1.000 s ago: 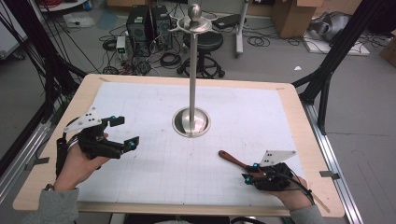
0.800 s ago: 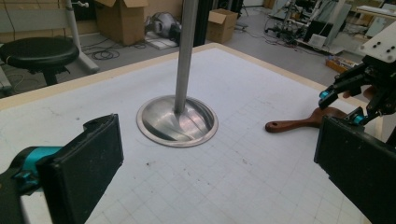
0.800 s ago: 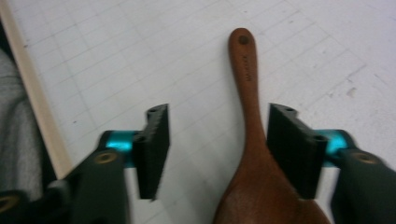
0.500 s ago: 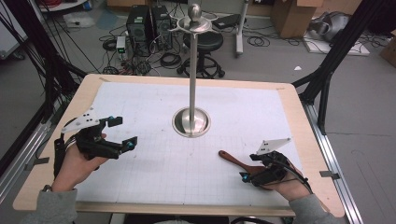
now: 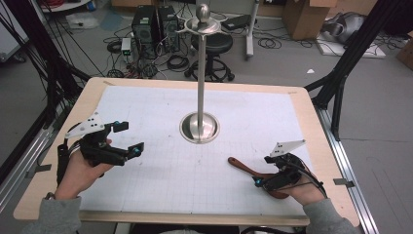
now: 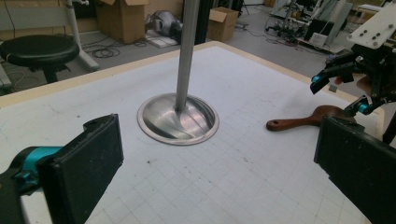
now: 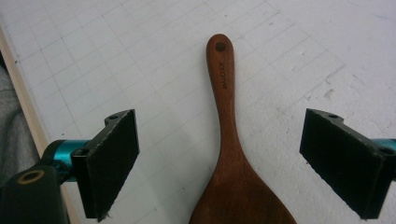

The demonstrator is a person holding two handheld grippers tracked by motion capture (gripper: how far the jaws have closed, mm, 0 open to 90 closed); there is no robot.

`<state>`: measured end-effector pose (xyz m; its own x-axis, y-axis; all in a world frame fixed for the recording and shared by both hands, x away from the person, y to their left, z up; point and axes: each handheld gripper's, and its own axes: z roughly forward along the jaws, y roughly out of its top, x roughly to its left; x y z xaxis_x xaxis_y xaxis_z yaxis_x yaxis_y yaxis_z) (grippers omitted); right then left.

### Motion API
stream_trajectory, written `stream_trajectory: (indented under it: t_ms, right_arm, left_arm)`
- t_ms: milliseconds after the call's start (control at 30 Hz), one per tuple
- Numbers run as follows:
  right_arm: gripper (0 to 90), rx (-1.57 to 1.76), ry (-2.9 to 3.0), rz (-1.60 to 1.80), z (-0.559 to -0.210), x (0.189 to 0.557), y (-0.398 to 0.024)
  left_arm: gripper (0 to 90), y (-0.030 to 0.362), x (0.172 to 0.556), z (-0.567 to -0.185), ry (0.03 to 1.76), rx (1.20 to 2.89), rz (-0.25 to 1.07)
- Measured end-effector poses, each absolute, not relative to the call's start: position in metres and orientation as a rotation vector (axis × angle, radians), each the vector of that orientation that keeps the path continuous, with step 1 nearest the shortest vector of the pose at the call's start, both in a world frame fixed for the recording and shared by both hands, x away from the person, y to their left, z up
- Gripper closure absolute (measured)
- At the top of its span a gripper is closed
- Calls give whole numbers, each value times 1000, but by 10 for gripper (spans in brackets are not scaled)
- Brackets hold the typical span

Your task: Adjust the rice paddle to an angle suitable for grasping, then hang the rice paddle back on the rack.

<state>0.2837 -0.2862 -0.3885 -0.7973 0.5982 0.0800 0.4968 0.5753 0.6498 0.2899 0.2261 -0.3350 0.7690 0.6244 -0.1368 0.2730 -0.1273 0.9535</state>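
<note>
Jaws of the right gripper (image 7: 219,163) have just been opening, released, wooden spoon (image 7: 229,149) lying between, untouched.

A dark brown wooden spoon (image 7: 229,163) lies flat on the white gridded mat, its holed handle unbroken.

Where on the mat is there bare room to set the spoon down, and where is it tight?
Bare patches: the mat between the left gripper and the wooden spoon, and the far strip behind the stand's base. Tight: the near right corner, where the open right gripper straddles the spoon.
</note>
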Motion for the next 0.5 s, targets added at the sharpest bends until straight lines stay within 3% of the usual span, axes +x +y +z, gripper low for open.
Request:
stream_trajectory:
  t_ms: [500]
  right_arm:
    - [126,921,2710,949,-388,292,-281]
  left_arm:
    - [18,225,290,-336,714,1716,348]
